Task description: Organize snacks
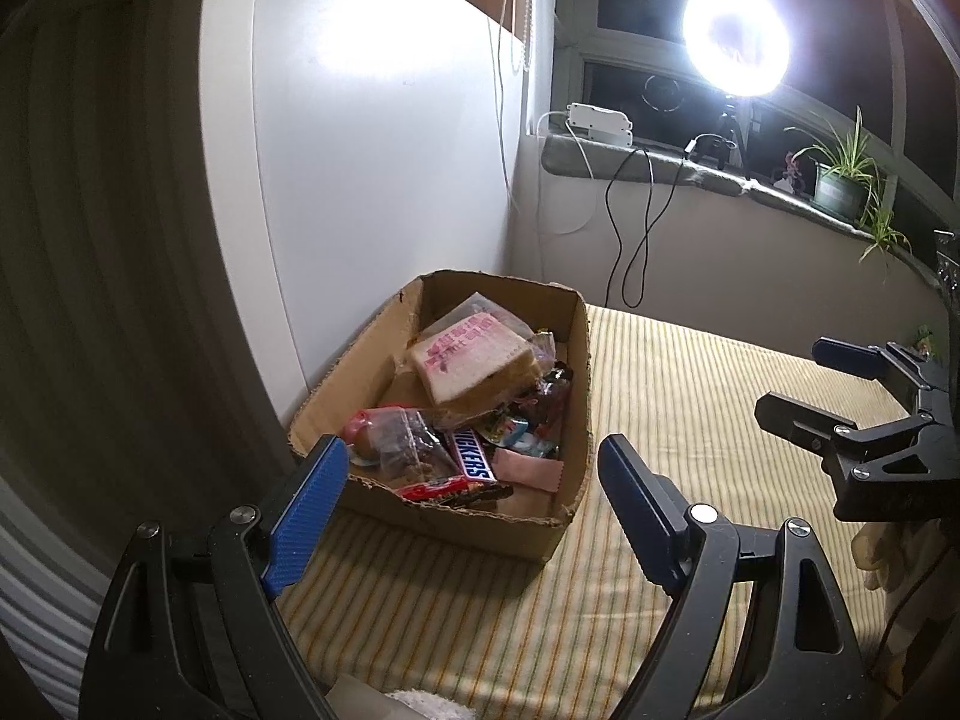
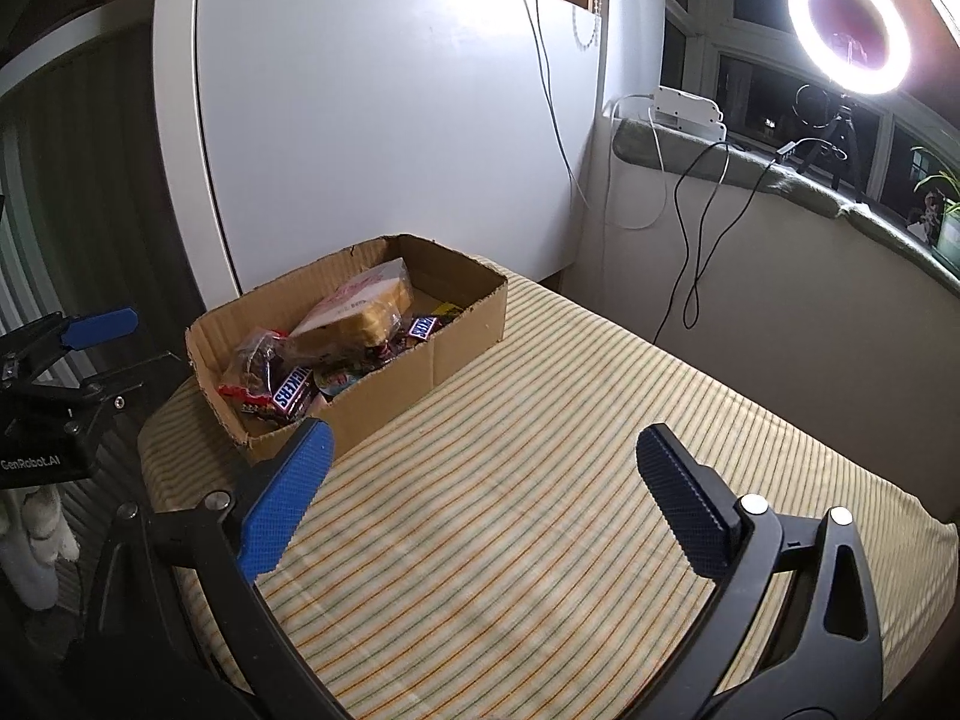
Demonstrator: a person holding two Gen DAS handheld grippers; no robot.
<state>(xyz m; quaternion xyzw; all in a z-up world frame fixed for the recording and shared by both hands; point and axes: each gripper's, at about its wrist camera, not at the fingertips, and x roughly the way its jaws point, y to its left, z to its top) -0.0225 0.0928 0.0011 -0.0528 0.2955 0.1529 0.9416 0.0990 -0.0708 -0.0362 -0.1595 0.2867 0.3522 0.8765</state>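
Note:
An open cardboard box (image 1: 576,360) (image 2: 456,336) stands on the striped table (image 1: 690,396) (image 2: 540,480) by the white panel. It holds several snacks: a wrapped bread slice (image 1: 474,360) (image 2: 360,312), a Snickers bar (image 1: 474,455) (image 2: 293,389), a clear bag of dark pieces (image 1: 402,438) (image 2: 258,354) and a red wrapper (image 1: 444,489). My left gripper (image 1: 474,498) is open and empty, just in front of the box. My right gripper (image 2: 486,486) is open and empty over the bare cloth, right of the box. Each shows in the other's view, the right (image 1: 840,390) and the left (image 2: 72,348).
A white panel (image 1: 372,150) rises behind the box. A windowsill (image 2: 780,180) carries a ring light (image 2: 849,30), a white power strip (image 2: 687,111), hanging cables (image 2: 690,240) and a potted plant (image 1: 840,174). The table edge falls off at left (image 2: 156,420).

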